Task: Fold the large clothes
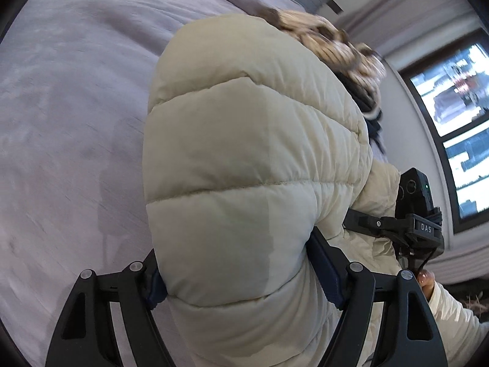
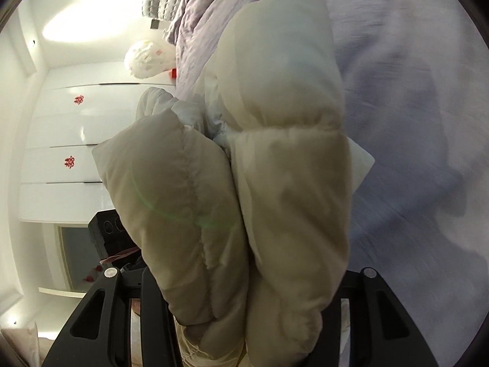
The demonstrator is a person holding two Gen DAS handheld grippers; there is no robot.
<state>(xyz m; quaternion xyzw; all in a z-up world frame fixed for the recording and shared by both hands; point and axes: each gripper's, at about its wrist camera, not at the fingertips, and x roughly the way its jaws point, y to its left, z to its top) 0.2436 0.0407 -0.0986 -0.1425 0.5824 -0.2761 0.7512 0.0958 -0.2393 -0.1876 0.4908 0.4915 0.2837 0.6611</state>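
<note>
A cream quilted puffer jacket (image 1: 244, 153) fills the left wrist view, held up over a lavender bedspread (image 1: 67, 107). My left gripper (image 1: 244, 281) is shut on a thick fold of it, with blue pads (image 1: 327, 278) pressed on both sides. A leopard-print fur trim (image 1: 330, 42) shows at the jacket's far end. In the right wrist view my right gripper (image 2: 244, 290) is shut on bunched folds of the same jacket (image 2: 275, 183). The right gripper's body (image 1: 418, 214) also shows in the left wrist view, at the right beside the jacket.
The bedspread (image 2: 412, 122) spreads under and beyond the jacket. A window (image 1: 452, 122) is at the right in the left wrist view. White wardrobe doors (image 2: 61, 140) with red marks and a white pillow (image 2: 149, 58) are at the left in the right wrist view.
</note>
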